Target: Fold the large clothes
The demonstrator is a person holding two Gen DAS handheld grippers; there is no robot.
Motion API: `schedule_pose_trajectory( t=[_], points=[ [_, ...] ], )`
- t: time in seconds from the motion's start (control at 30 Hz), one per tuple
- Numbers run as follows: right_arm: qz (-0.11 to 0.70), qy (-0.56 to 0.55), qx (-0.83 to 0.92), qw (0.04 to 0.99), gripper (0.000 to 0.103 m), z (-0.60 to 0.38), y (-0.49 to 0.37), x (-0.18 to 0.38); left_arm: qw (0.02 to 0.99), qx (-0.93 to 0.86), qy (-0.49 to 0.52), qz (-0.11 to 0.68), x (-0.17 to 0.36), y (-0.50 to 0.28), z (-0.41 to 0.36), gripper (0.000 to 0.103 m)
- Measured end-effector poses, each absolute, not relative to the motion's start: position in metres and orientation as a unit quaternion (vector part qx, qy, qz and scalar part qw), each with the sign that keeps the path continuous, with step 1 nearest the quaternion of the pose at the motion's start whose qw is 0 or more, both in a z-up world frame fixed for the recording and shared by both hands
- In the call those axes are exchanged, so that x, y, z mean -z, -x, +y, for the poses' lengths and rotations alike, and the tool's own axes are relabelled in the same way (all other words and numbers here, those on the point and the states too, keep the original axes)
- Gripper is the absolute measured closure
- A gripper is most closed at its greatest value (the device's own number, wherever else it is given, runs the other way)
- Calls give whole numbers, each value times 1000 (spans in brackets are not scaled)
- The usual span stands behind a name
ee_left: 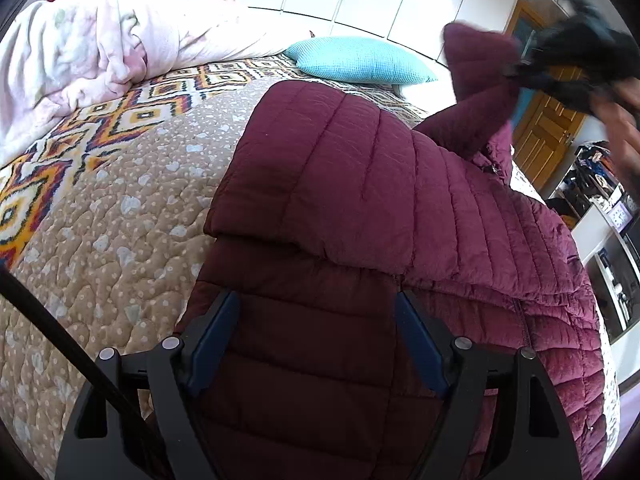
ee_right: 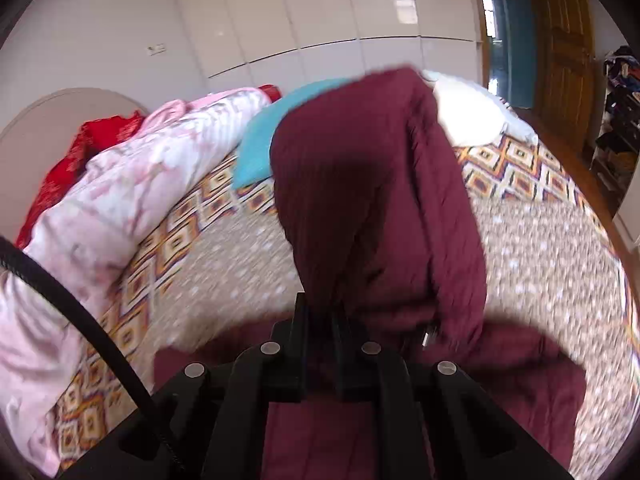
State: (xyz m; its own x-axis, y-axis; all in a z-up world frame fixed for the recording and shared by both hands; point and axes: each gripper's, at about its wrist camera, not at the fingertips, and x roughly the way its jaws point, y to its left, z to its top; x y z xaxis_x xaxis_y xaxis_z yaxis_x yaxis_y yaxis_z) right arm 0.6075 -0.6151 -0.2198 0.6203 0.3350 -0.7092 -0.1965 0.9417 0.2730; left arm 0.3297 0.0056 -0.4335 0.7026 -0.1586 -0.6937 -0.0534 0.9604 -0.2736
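A maroon quilted puffer jacket [ee_left: 360, 208] lies on the bed, one sleeve folded across its body. My left gripper [ee_left: 318, 336] is open, jaws spread wide just above the jacket's near part, holding nothing. My right gripper [ee_right: 323, 316] is shut on the jacket's other sleeve [ee_right: 376, 208] and holds it up in the air over the bed. In the left wrist view the right gripper [ee_left: 520, 66] shows blurred at the upper right with the raised sleeve [ee_left: 480, 64] in it.
The bed has a beige quilted cover [ee_left: 108, 240] and a diamond-patterned blanket [ee_left: 120, 112]. A bunched pink duvet [ee_left: 88, 48] and a turquoise pillow [ee_left: 360, 58] lie at the far side. A wooden door [ee_left: 544, 128] and cluttered shelves [ee_left: 600, 184] stand to the right.
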Motion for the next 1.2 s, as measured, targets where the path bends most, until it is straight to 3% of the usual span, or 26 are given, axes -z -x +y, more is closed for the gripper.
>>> schedule_pose_trajectory(
  t=[0.3, 0.43, 0.53, 0.6, 0.73, 0.8, 0.83, 1.0, 1.2],
  points=[
    [491, -42, -203, 846, 93, -603, -424, 298, 910, 39, 166, 379, 432, -329, 13, 24],
    [503, -41, -195, 841, 91, -631, -375, 295, 909, 39, 171, 378, 432, -328, 14, 24],
    [474, -32, -167, 864, 78, -654, -364, 269, 910, 35, 163, 380, 431, -328, 12, 24],
    [451, -22, -139, 882, 53, -662, -370, 253, 910, 33, 159, 382, 431, -328, 11, 24],
    [425, -10, -95, 900, 54, -659, -418, 256, 910, 33, 160, 382, 431, -328, 11, 24],
    [426, -2, -74, 902, 73, -646, -441, 271, 910, 33, 160, 382, 431, -328, 11, 24],
    [439, -8, -73, 895, 75, -640, -450, 282, 910, 33, 160, 382, 431, -328, 11, 24],
    [516, -61, -134, 844, 75, -598, -484, 341, 909, 33, 162, 381, 431, -329, 13, 24],
    [503, -48, -131, 853, 73, -597, -472, 331, 909, 33, 162, 381, 431, -328, 13, 24]
  ],
)
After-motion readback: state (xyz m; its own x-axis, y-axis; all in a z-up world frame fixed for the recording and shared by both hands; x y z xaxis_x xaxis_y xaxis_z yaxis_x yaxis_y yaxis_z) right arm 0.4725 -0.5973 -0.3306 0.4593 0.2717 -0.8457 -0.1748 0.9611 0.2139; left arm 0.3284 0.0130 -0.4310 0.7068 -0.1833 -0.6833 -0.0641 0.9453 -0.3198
